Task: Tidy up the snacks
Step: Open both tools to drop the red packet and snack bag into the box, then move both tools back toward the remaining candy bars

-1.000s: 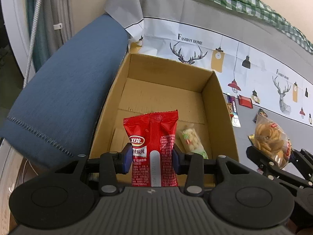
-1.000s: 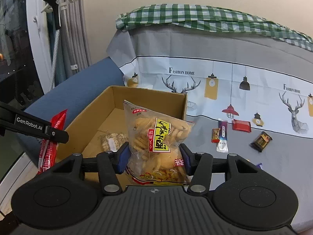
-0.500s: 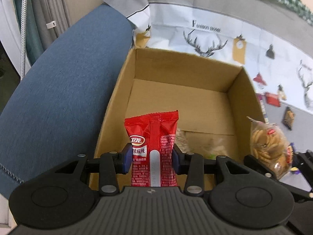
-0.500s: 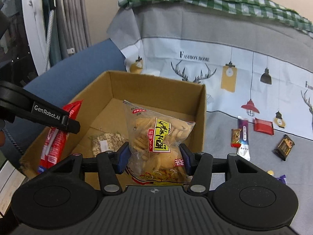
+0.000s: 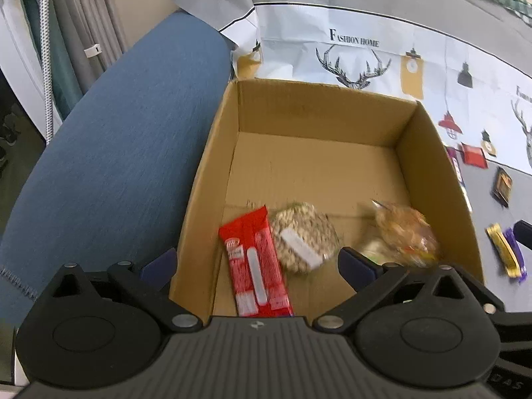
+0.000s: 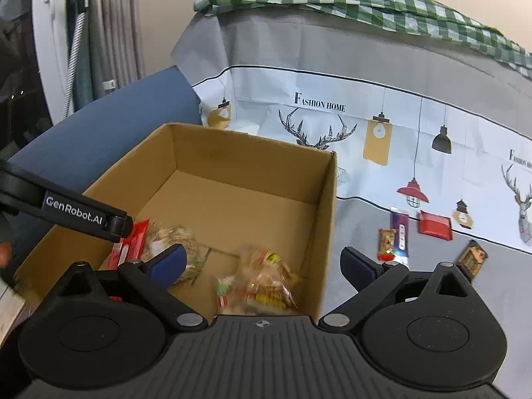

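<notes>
An open cardboard box (image 5: 319,113) stands on the printed cloth. My left gripper (image 5: 257,262) hangs over its near left corner, jaws opening wide, pads touching nothing. Below it on the box floor lie a red snack packet (image 5: 256,266) and a clear peanut bag (image 5: 301,236). My right gripper (image 6: 262,261) hovers over the box's (image 6: 249,153) near right side, jaws also opening, nothing gripped. The clear cracker bag (image 6: 262,282) is blurred on the floor beneath it, and appears in the left wrist view (image 5: 404,232) by the right wall. One left-gripper finger (image 6: 83,214) crosses the right wrist view.
A blue sofa arm (image 5: 116,153) runs along the box's left side. Loose snacks lie on the cloth to the right: a purple bar (image 6: 399,232), a red packet (image 6: 434,229), a brown packet (image 6: 472,259), gold and purple bars (image 5: 505,252). Curtains hang far left.
Both grippers moved in over the box, then their jaws spread. The red packet left the left gripper and lies on the box floor; the cracker bag dropped from the right gripper into the box.
</notes>
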{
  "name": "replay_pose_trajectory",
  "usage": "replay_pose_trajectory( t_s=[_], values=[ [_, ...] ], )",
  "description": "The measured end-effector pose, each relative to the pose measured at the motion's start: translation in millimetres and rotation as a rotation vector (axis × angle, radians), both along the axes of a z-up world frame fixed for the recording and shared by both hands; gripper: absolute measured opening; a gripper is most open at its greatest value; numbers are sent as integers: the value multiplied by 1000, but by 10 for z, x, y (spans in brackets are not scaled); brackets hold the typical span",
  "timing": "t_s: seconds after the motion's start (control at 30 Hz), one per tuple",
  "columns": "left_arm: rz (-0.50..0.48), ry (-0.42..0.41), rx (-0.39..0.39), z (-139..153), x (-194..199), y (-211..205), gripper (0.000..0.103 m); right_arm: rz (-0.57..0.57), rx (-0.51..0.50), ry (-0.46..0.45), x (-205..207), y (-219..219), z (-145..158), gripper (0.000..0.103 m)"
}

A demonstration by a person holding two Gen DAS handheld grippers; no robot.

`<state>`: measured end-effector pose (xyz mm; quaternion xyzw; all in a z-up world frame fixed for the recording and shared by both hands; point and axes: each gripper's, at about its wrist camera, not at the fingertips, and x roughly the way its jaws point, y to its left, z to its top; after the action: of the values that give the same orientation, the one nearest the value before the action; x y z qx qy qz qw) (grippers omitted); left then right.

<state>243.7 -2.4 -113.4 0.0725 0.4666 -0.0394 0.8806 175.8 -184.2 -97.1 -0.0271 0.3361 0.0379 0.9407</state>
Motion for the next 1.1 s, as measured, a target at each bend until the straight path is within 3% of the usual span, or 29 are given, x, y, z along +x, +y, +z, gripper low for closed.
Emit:
replay_pose_trajectory(
  t_s=[0.37,0.63,0.9,1.1],
  values=[
    [12,16,32,254,-1084,66,103,25,61,0,-1101,-10,416,102],
    [13,-16,43,294,-1697,-31,103,55,68,-60,-1586,-27,610,102],
    [-20,-84,58,461,-1981,-169,103,53,78,-89,-1860,-106,674,102],
    [-26,-88,69,486,-2043,-249,103,34,97,-114,-1976,-191,707,102]
  ],
)
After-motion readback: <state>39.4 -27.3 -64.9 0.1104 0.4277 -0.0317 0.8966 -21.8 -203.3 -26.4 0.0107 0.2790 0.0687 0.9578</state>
